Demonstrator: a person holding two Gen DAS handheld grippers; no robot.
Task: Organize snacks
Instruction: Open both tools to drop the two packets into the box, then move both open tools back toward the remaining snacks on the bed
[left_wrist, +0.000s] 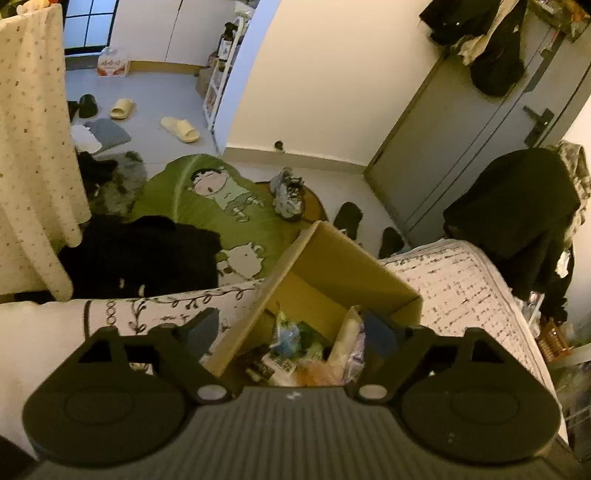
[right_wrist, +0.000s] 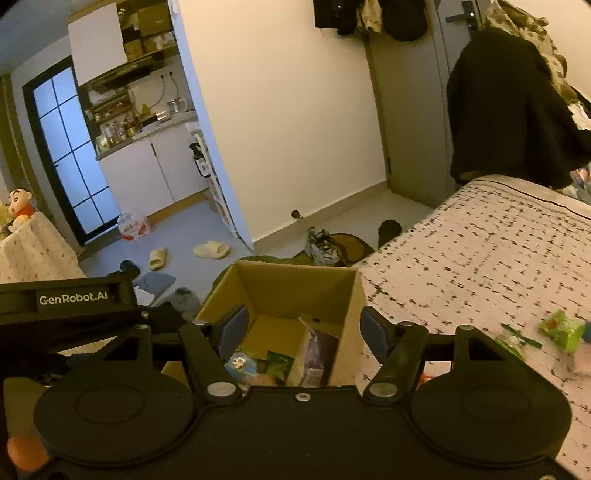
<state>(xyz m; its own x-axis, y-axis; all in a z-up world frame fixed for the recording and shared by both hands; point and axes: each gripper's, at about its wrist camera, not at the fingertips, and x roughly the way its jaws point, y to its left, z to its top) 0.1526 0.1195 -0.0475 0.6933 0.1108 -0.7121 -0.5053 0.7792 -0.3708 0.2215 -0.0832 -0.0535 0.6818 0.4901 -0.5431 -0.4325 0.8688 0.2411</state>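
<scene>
Blue pads spread wide on both tools: the right gripper (right_wrist: 301, 330) and left gripper (left_wrist: 291, 328) each hang empty and parted over the cardboard box (right_wrist: 295, 284), which stands open-topped on the bed (right_wrist: 480, 258), likely as the collecting bin. Packets already lie inside; a green snack pack (right_wrist: 561, 330) waits well right on the cover.
</scene>
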